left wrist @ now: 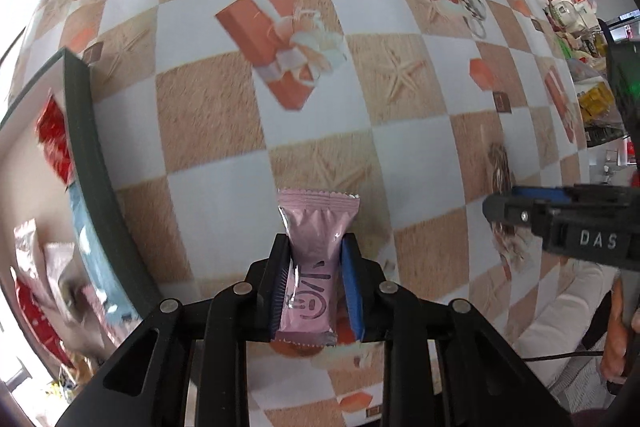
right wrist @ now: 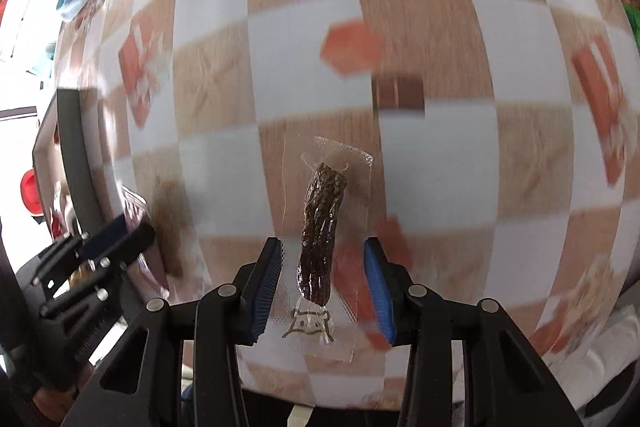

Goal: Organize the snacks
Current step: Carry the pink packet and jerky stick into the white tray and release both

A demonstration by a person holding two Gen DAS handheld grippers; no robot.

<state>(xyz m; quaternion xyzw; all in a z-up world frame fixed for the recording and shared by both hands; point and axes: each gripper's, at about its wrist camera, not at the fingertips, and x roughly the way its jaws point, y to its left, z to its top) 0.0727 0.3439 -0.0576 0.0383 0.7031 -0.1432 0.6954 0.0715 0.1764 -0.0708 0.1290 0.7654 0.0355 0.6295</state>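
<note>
Between the left gripper's (left wrist: 316, 269) narrow jaws sits a clamped pink snack packet (left wrist: 314, 259).

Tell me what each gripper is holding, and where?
Left gripper: pink snack packet, by its lower half. Right gripper: clear packet of dark jerky, by its side edges.

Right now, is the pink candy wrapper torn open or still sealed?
Sealed, as far as it shows. The pink snack packet, pinched in the left gripper, has its crimped top edge closed and unbroken; its bottom end is hidden.
</note>
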